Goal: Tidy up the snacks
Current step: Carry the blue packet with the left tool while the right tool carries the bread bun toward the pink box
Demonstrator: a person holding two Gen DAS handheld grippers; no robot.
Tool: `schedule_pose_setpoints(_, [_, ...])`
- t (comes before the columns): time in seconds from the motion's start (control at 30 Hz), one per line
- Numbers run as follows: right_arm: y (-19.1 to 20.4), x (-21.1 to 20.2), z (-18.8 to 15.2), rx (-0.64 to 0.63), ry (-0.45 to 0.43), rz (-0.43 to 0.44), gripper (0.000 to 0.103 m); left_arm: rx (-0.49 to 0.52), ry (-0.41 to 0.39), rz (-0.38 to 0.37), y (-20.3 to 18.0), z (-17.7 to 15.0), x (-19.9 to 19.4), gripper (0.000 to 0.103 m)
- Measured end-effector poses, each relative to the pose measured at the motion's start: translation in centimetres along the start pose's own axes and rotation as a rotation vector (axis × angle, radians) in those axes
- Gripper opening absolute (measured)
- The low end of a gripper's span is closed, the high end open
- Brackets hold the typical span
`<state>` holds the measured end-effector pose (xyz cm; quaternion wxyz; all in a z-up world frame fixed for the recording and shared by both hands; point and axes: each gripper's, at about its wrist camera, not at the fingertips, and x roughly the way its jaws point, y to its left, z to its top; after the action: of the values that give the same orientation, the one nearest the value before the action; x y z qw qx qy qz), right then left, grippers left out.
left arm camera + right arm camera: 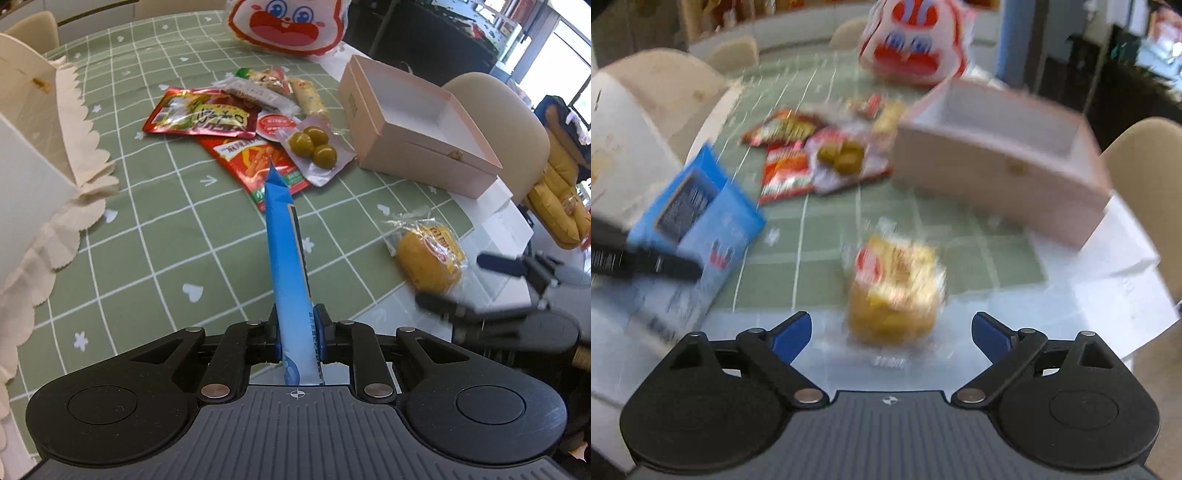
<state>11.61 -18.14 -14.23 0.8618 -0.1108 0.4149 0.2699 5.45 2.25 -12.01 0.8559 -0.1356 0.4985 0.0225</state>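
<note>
Two grippers: both black with blue pads; each seen from its own wrist camera
Left gripper: pads pressed together on a blue packet, flat glossy film, held on edge and reaching forward from the jaws to a pointed corner
Right gripper: jaws spread wide, nothing between them; view blurred
Yellow cake: round, soft-looking, in crinkled clear wrap with a red-and-yellow label; just ahead of the right gripper's open jaws, well to the right of the left gripper
Snack pile: shiny red foil pouches, a clear pouch of three round green olives, pale wrapped bars; straight ahead beyond the blue packet's tip
Pink box: rigid, rectangular, open-topped, white inside; ahead and right of both grippers
Tablecloth: green with white grid lines, small hearts and flowers
</note>
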Motion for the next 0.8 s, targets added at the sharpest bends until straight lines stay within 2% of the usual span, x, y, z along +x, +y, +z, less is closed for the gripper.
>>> schedule_pose_setpoints(0.13, [-0.6,0.4,0.9,0.075,-0.018,-0.018,0.093,-0.009,0.005,0.0,0.4,-0.7,-0.4,0.02])
schedule_pose_setpoints(0.27, [-0.8,1.9,1.4,0.106,-0.015,-0.026,0.084,-0.015,0.013,-0.014,0.6,-1.3,-0.7,0.02])
schedule_pose_setpoints(0.33, [-0.7,2.7,1.6,0.109,-0.001,-0.028,0.074,-0.016,0.015,-0.024,0.8,-1.6,-0.9,0.02])
schedule_pose_setpoints(0.37, [-0.7,2.9,1.6,0.115,0.005,-0.021,0.062,-0.017,0.016,-0.032,0.9,-1.7,-0.9,0.02])
schedule_pose_setpoints(0.4, [-0.7,2.8,1.7,0.123,0.011,-0.003,0.056,-0.02,0.015,-0.044,1.0,-1.8,-1.1,0.02])
schedule_pose_setpoints(0.6, [-0.3,-0.7,0.8,0.108,0.02,0.026,0.053,-0.007,-0.003,-0.112,0.8,-2.0,-1.8,0.018])
schedule_pose_setpoints(0.7, [-1.3,-4.0,1.0,0.142,-0.002,0.041,0.053,-0.013,-0.021,-0.209,0.1,-1.2,-2.8,0.018])
schedule_pose_setpoints(0.8, [-3.0,-8.3,2.6,0.149,-0.097,0.006,0.053,0.008,-0.079,-0.32,-1.7,1.9,-4.9,0.018])
